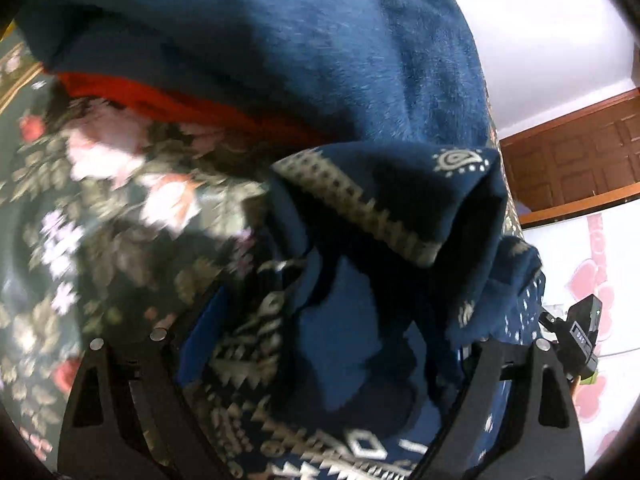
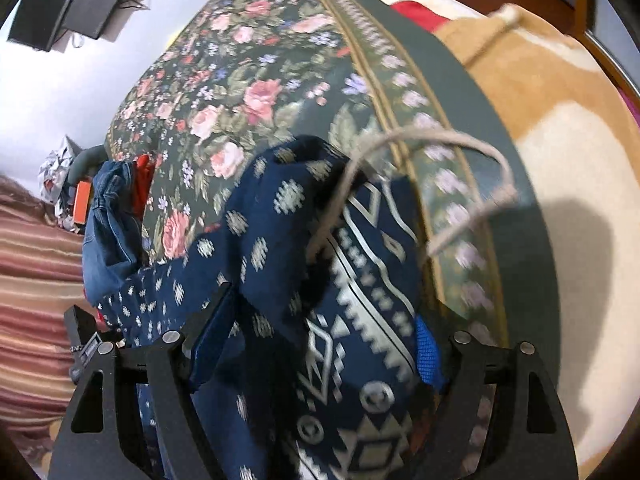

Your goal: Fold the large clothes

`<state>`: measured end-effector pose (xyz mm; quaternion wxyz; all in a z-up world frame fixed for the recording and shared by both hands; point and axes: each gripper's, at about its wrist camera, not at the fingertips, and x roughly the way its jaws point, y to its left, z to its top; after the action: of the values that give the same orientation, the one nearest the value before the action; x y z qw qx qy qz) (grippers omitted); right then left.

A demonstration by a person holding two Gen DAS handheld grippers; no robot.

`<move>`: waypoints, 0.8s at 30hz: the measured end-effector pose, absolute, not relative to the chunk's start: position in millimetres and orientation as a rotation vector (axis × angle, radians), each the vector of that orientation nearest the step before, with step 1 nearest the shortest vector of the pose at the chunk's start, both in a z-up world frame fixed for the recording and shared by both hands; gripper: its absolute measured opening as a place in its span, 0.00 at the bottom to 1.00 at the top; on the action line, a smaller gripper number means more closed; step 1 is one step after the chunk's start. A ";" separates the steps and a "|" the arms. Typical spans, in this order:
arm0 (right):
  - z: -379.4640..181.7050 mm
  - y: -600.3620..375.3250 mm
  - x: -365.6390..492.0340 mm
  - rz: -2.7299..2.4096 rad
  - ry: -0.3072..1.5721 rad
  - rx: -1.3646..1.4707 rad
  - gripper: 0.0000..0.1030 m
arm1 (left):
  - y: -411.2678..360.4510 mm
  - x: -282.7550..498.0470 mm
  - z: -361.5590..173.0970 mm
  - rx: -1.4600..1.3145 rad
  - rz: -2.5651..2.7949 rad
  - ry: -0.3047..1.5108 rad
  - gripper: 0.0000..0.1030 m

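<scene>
A navy garment with white geometric print (image 1: 360, 280) fills the left wrist view, bunched between the fingers of my left gripper (image 1: 320, 352), which is shut on it. The same patterned navy garment (image 2: 320, 280) is bunched in my right gripper (image 2: 312, 344), also shut on it. A beige drawstring cord (image 2: 432, 148) loops out from the cloth. The garment hangs lifted above a dark floral bedspread (image 2: 240, 92). Blue pads (image 2: 428, 356) show beside the cloth.
A plain blue garment (image 1: 320, 60) and red cloth (image 1: 160, 100) lie on the floral spread (image 1: 100, 200). Denim jeans (image 2: 112, 216) lie at the spread's left. A tan and cream blanket (image 2: 560, 140) lies to the right. Wooden panels (image 1: 580, 152) stand behind.
</scene>
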<state>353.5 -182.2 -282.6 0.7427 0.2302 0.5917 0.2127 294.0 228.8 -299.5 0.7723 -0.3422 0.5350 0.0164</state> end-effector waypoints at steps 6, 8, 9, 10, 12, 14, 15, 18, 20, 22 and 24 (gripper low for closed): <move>-288.3 -171.6 368.4 0.502 1.274 0.534 0.52 | 216.0 310.4 -297.7 -0.698 0.066 1.128 0.77; -288.1 -168.4 369.4 0.524 1.280 0.540 0.40 | 212.3 311.4 -294.4 -0.704 0.076 1.112 0.64; -286.4 -167.4 368.8 0.526 1.275 0.534 0.34 | 210.4 310.1 -291.3 -0.695 0.091 1.099 0.60; -282.1 -166.2 366.7 0.526 1.259 0.514 0.27 | 207.4 309.0 -287.5 -0.681 0.104 1.087 0.51; -272.6 -165.2 363.1 0.531 1.220 0.491 0.18 | 201.5 305.7 -279.0 -0.659 0.118 1.071 0.41; -260.4 -166.6 359.0 0.548 1.175 0.492 0.15 | 197.6 299.2 -266.5 -0.646 0.114 1.045 0.22; -254.4 -168.4 357.0 0.557 1.156 0.500 0.14 | 194.8 295.1 -257.2 -0.630 0.116 1.028 0.13; -235.0 -171.8 351.3 0.583 1.101 0.519 0.13 | 190.7 284.5 -230.5 -0.606 0.093 0.975 0.12; -219.2 -172.9 345.0 0.591 1.053 0.497 0.13 | 184.4 275.3 -213.1 -0.599 0.065 0.940 0.12; -206.6 -173.2 339.9 0.599 1.011 0.484 0.13 | 177.4 269.1 -190.9 -0.568 0.041 0.902 0.12; -190.1 -180.3 336.7 0.606 0.969 0.489 0.13 | 164.9 268.4 -168.4 -0.532 0.020 0.866 0.12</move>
<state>336.7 -180.3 -190.1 0.8129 0.2292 0.4540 0.2838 268.4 164.9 -168.4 0.8736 -0.2547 0.4146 0.0096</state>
